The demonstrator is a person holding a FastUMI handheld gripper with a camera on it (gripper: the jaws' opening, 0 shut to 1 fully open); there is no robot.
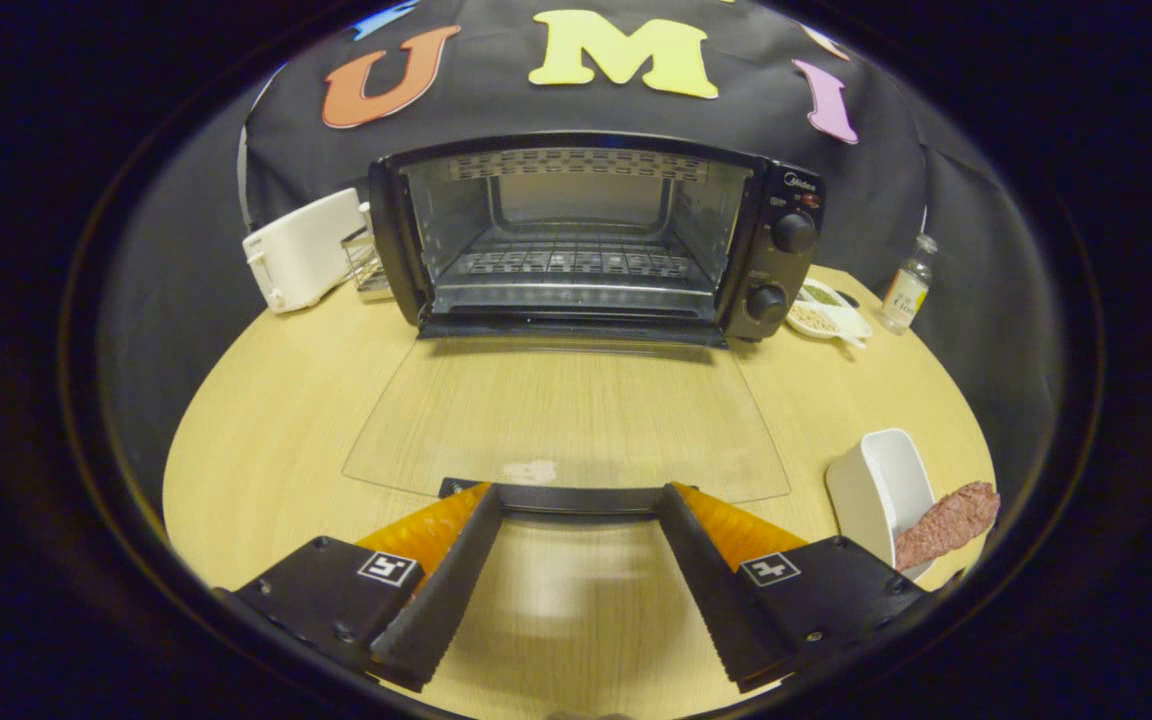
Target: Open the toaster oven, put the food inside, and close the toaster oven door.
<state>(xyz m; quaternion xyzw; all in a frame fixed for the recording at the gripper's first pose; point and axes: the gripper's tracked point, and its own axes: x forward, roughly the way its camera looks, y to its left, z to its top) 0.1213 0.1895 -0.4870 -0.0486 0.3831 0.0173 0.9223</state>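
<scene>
- The gripper view rides on the hand-held gripper (576, 495), low over the table (276, 420).
- It faces the open toaster oven (586, 235) head-on, from near its lowered door (566, 415).

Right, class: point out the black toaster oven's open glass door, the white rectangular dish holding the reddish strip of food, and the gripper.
Open glass door (566, 415), gripper view: middle of the pane.
White rectangular dish (871, 490), gripper view: its inner wall.
Gripper (576, 505), gripper view: midway between open fingertips, at the door's handle edge.
</scene>
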